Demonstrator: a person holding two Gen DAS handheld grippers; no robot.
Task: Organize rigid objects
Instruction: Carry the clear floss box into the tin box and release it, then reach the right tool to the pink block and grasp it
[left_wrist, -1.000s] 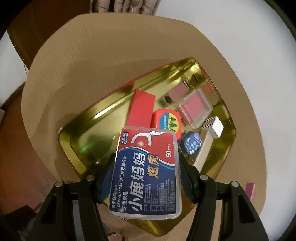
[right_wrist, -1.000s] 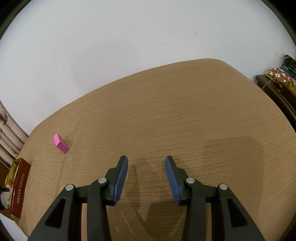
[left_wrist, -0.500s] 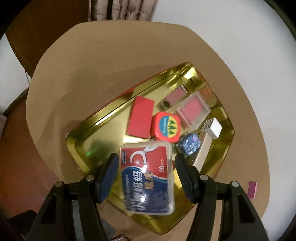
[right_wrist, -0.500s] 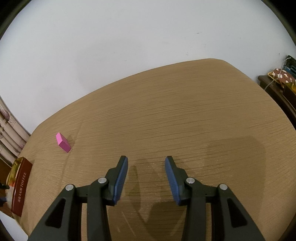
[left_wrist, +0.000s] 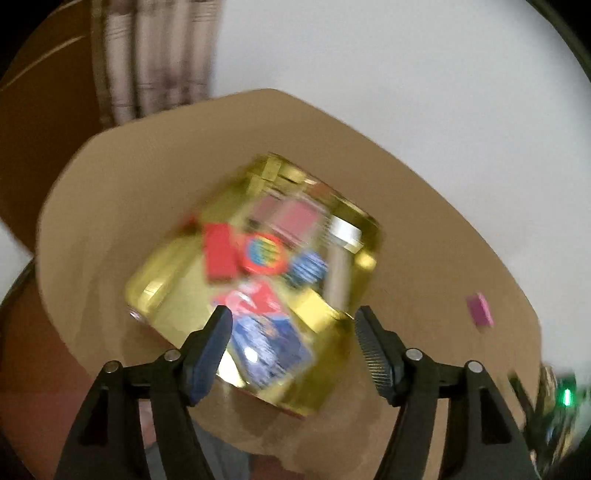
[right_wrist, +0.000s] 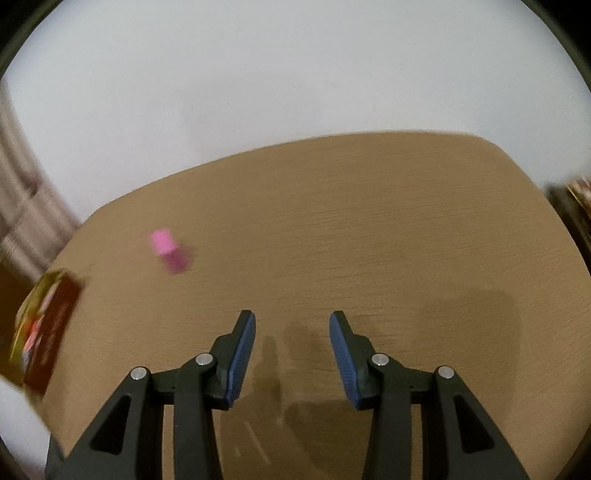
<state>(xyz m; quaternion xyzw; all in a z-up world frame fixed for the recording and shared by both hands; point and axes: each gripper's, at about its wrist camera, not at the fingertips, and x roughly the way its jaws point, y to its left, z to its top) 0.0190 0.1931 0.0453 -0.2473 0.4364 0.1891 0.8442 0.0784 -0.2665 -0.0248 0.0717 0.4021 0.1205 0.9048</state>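
Observation:
The gold tin tray (left_wrist: 173, 288) sits on the wooden table and holds several small items. A dental floss box (left_wrist: 266, 332) with a red and blue label lies in its near part. A red box (left_wrist: 219, 254) and a round red tape measure (left_wrist: 264, 254) lie behind it. My left gripper (left_wrist: 293, 343) is open and empty above the tray's near edge. A pink eraser (right_wrist: 168, 251) lies on the table, also in the left wrist view (left_wrist: 480, 310). My right gripper (right_wrist: 291, 350) is open and empty above bare table. The left view is blurred.
The tray's red side (right_wrist: 51, 332) shows at the left edge of the right wrist view. A curtain (left_wrist: 155, 66) and white wall stand behind the table. Dark furniture (right_wrist: 576, 206) stands at the far right.
My left gripper let go of the floss box, which now lies in the tray, and pulled back and up. The right wrist view swung left, bringing the eraser and tray closer to centre.

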